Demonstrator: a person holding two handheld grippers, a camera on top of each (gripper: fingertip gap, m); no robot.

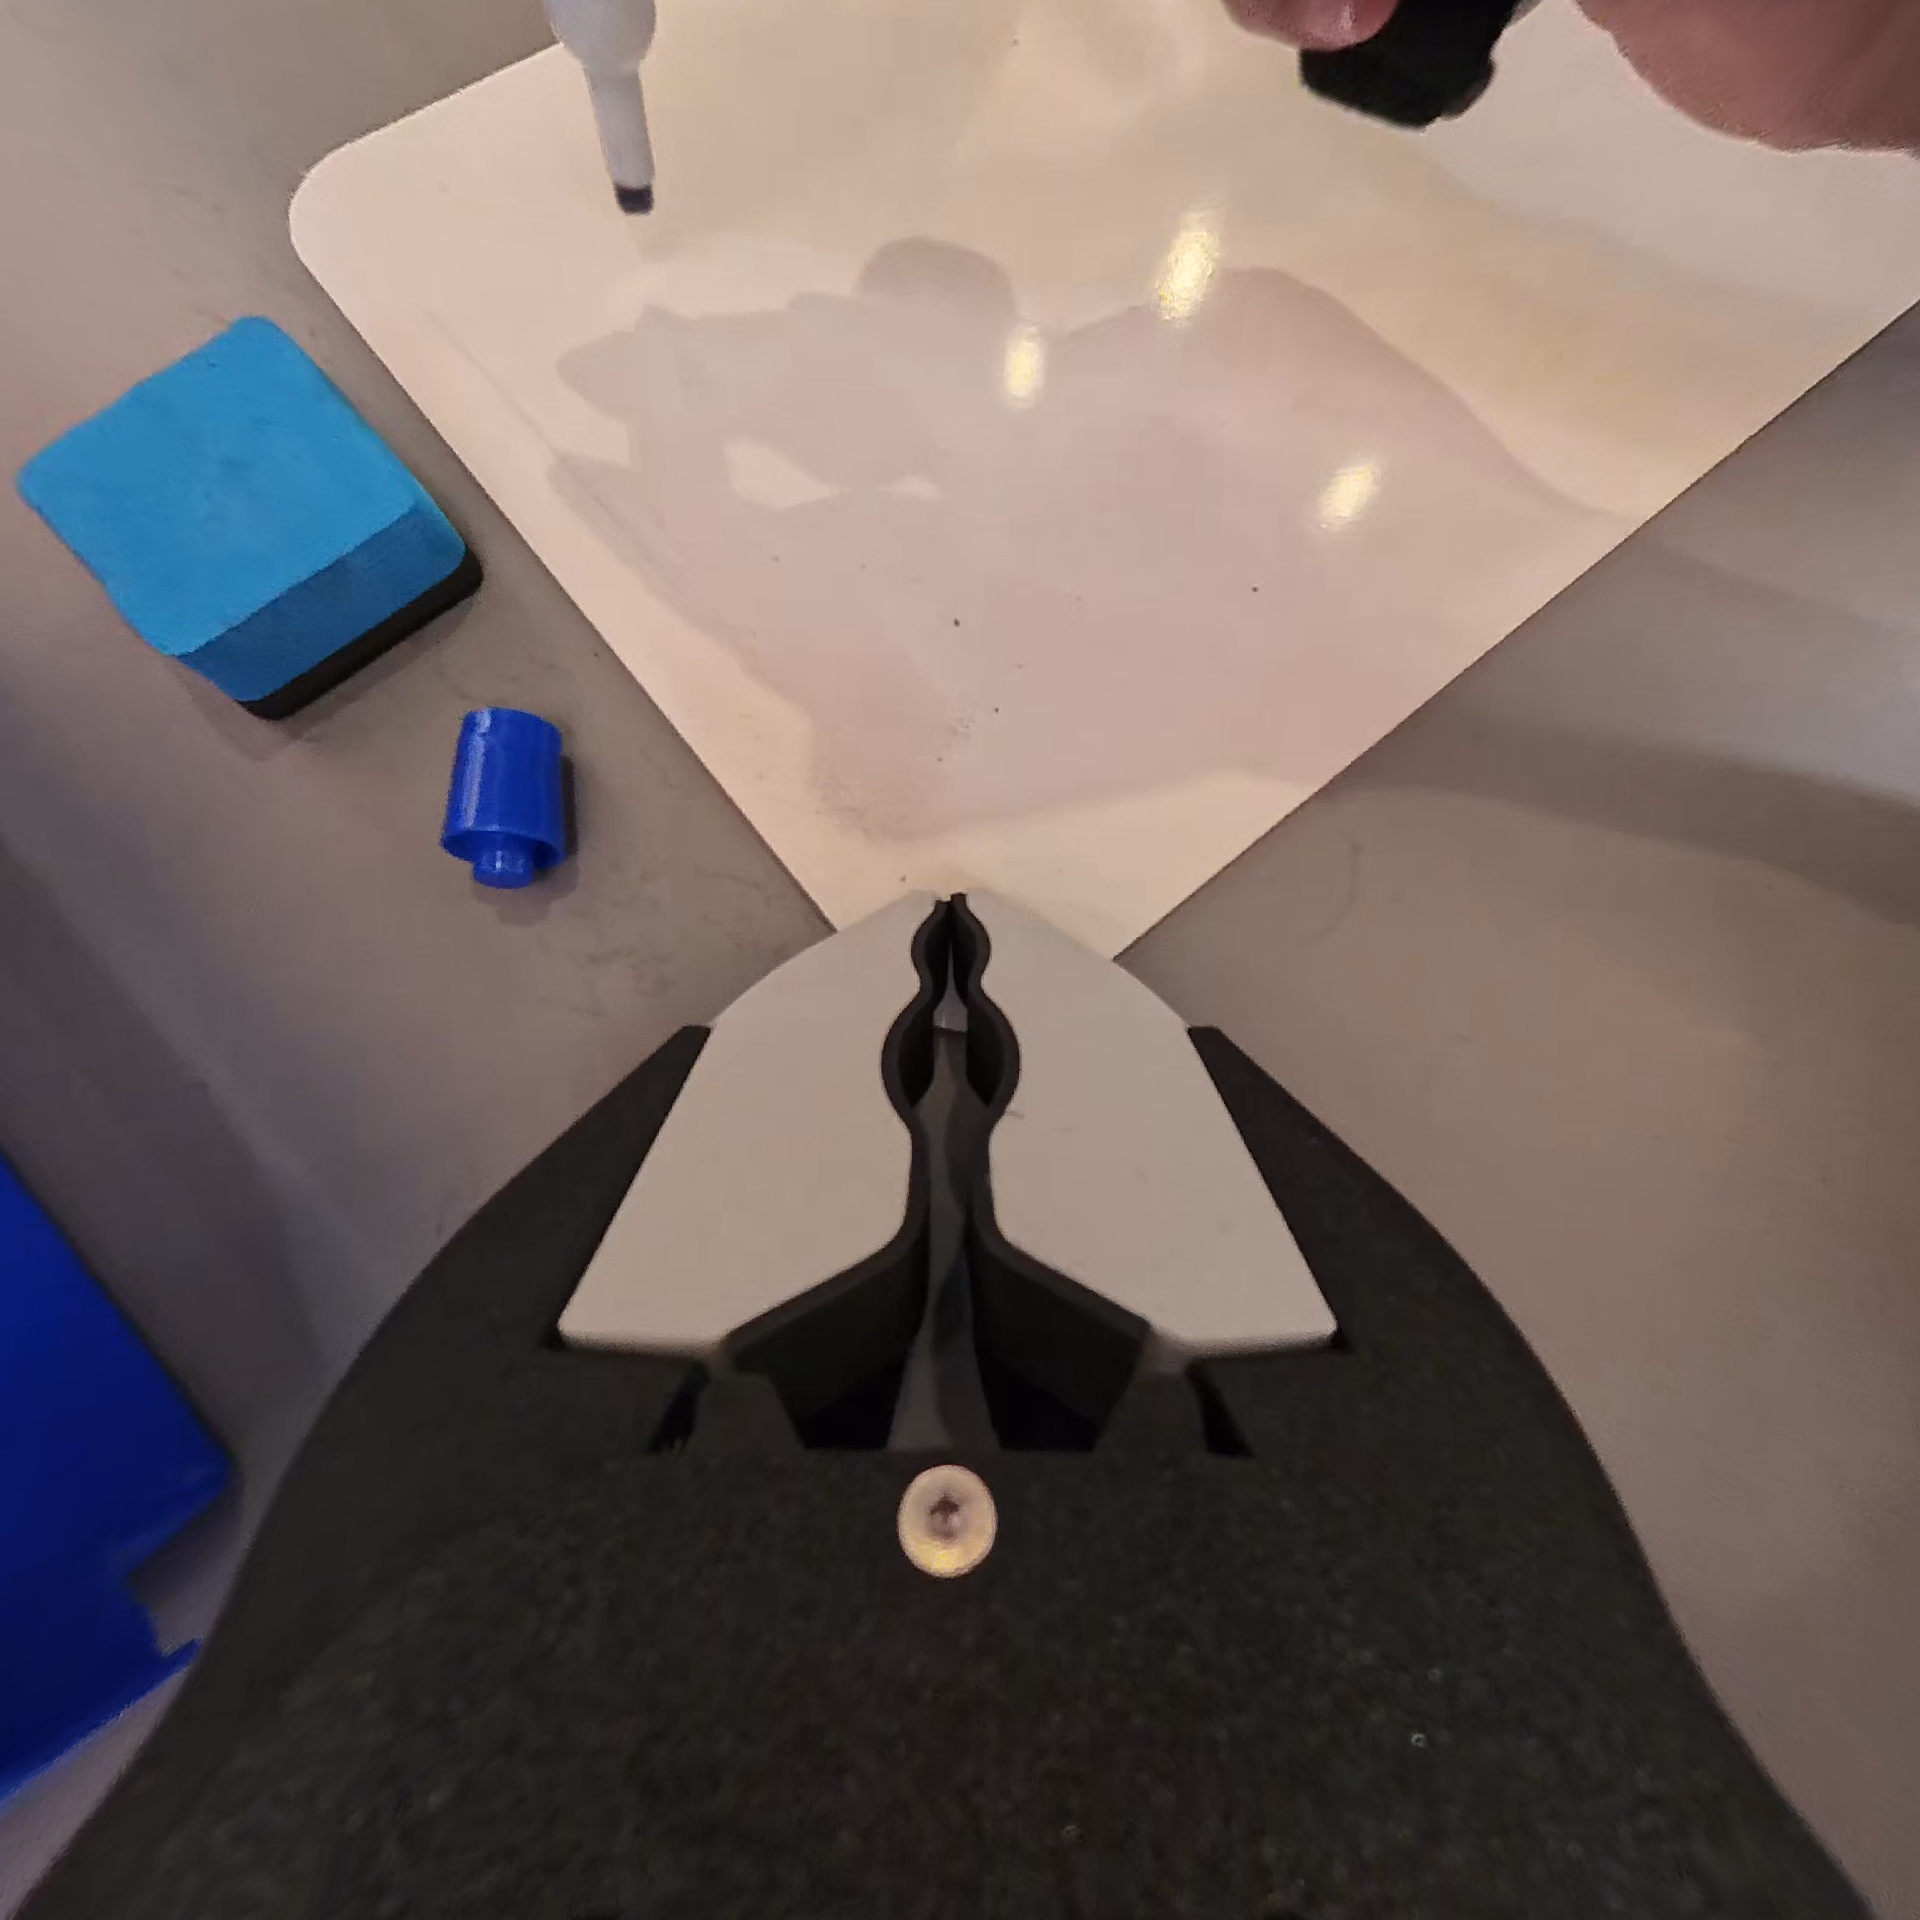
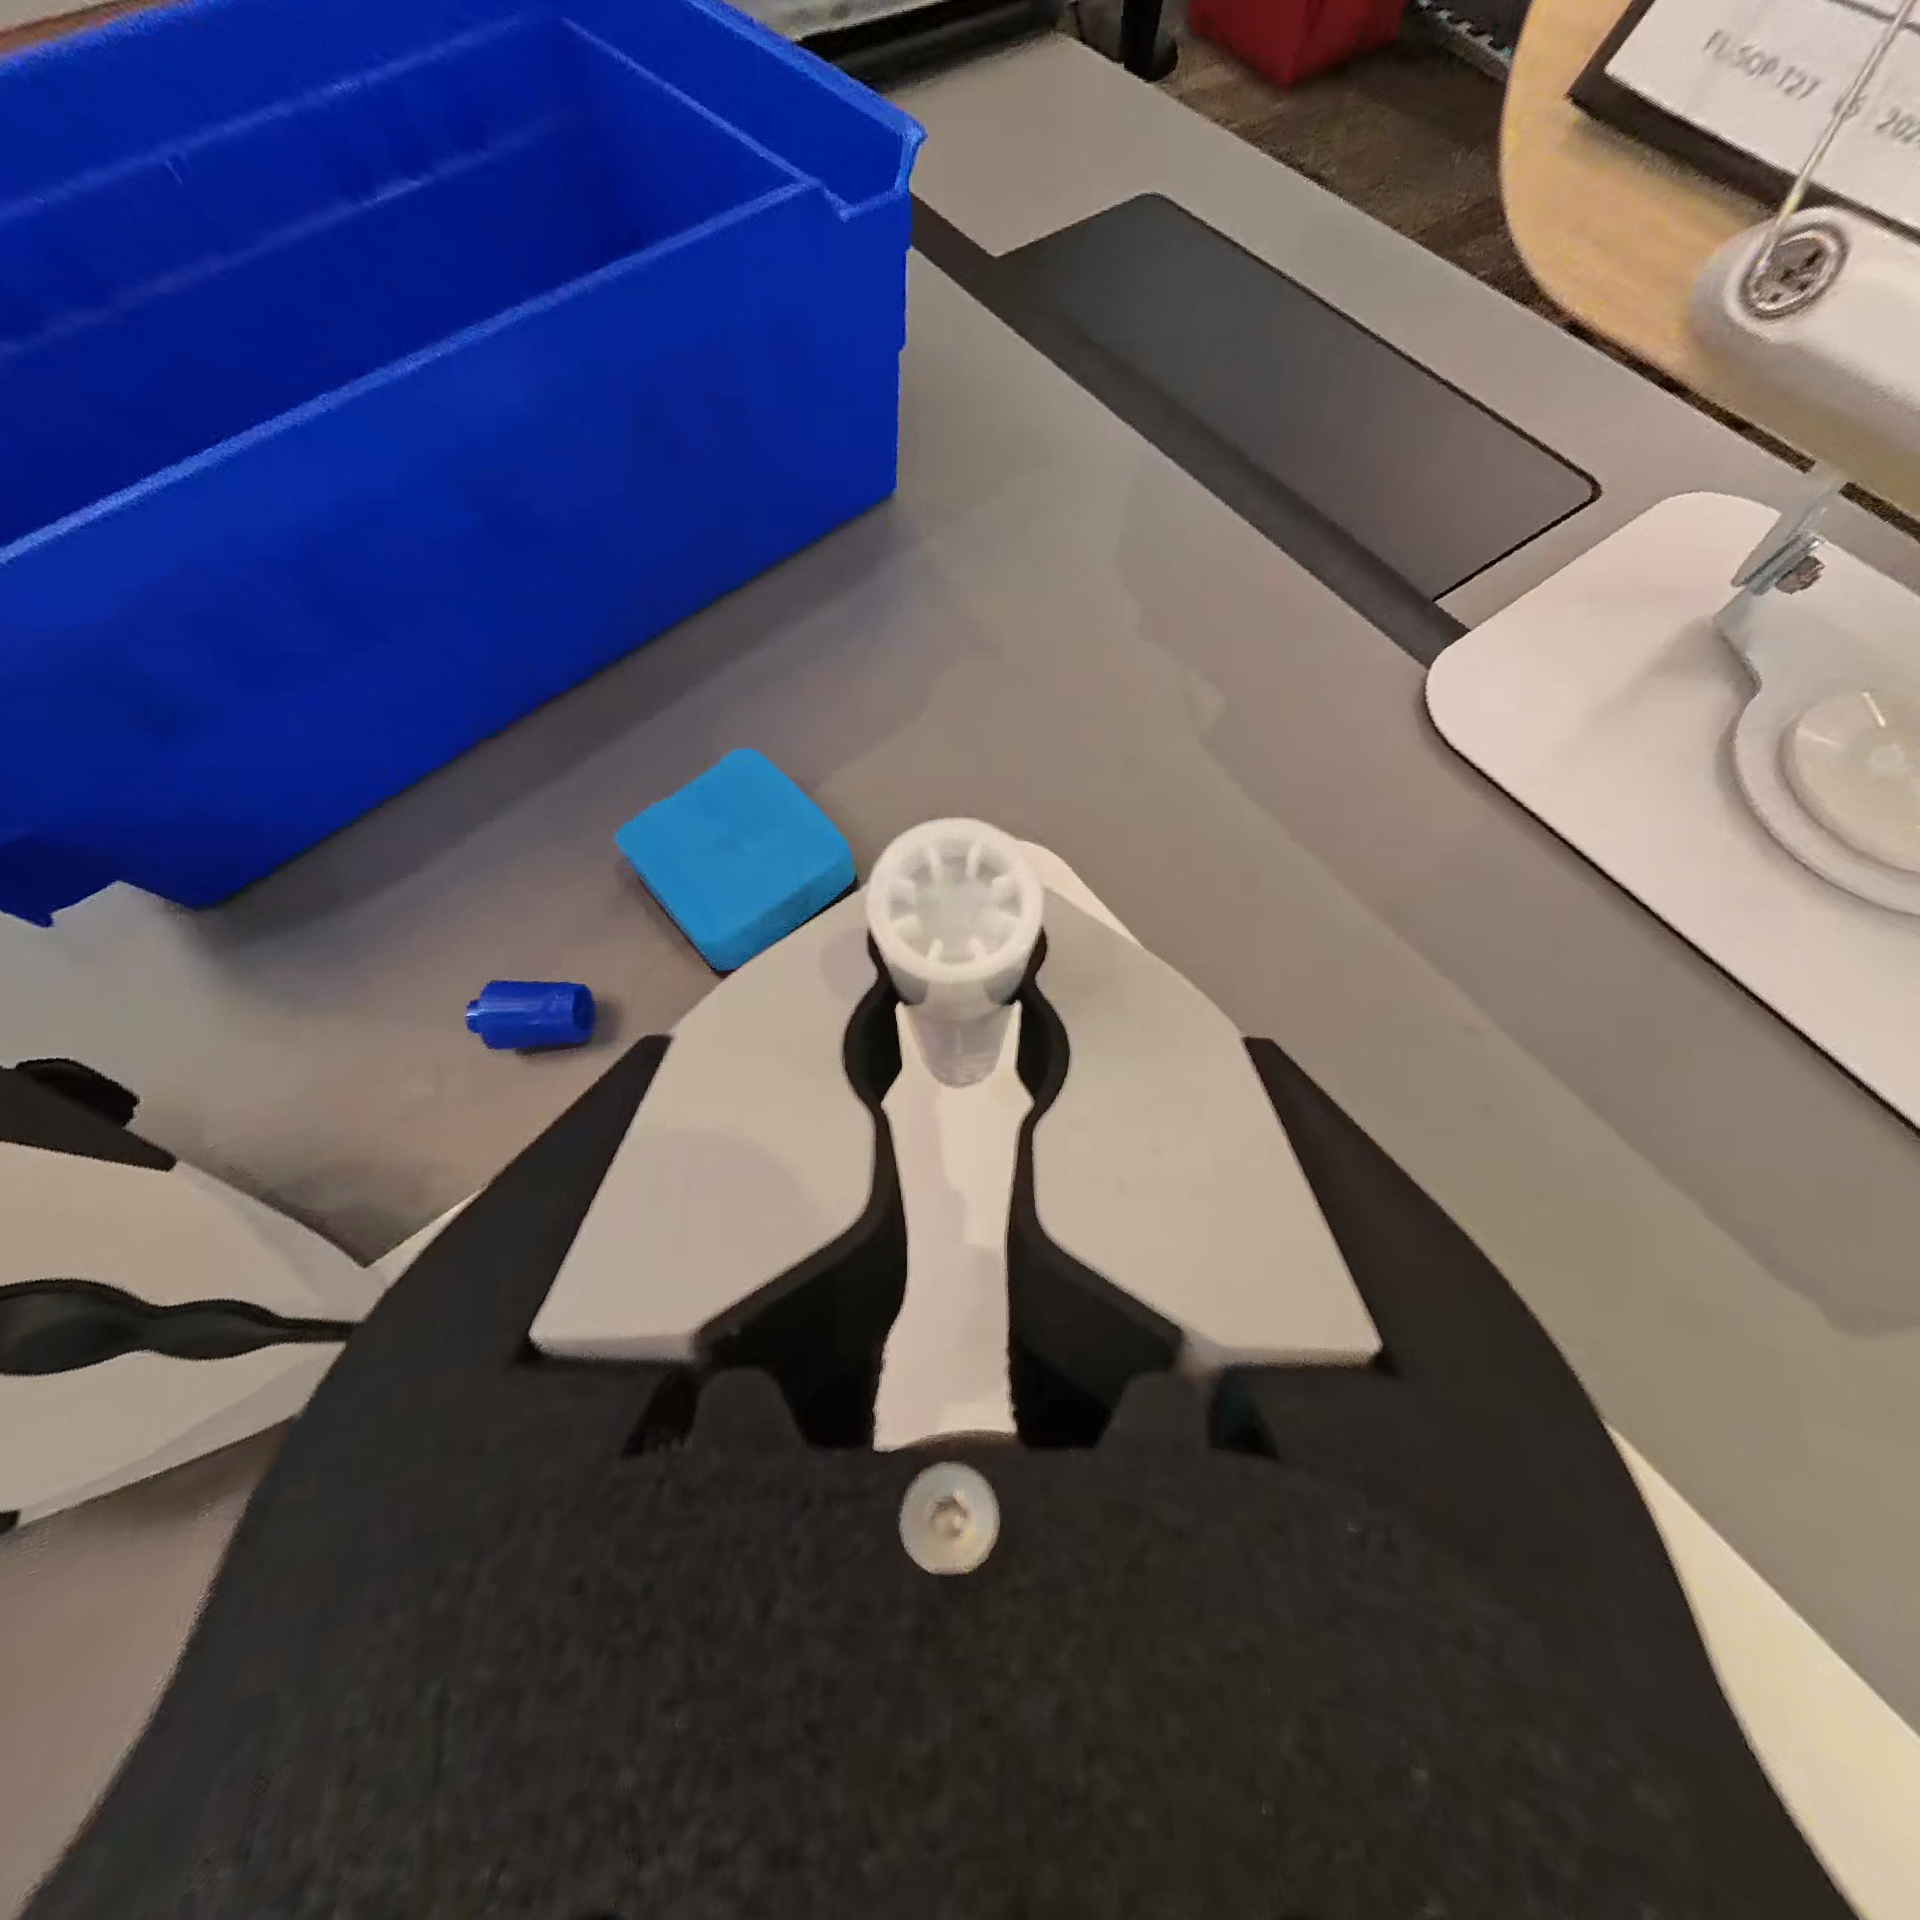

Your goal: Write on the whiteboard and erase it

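A white whiteboard (image 1: 1039, 571) lies flat on the grey table, blank apart from faint smudges. My left gripper (image 1: 951, 906) is shut, with its tips at the board's near corner. My right gripper (image 2: 954, 1023) is shut on a white marker (image 2: 951, 914), held upright with its butt end toward the camera. In the left wrist view the marker (image 1: 613, 94) points down and its dark blue tip sits at the board's far left corner. A blue eraser (image 1: 239, 509) with a black base and the blue marker cap (image 1: 509, 795) lie on the table left of the board.
A blue divided bin (image 2: 416, 416) stands at the back left, behind the eraser (image 2: 738, 857) and cap (image 2: 530, 1015). A white stand base (image 2: 1558, 727) with a bracket sits at the right. A dark panel (image 2: 1299, 416) is set into the table. A hand (image 1: 1714, 62) holds the right gripper.
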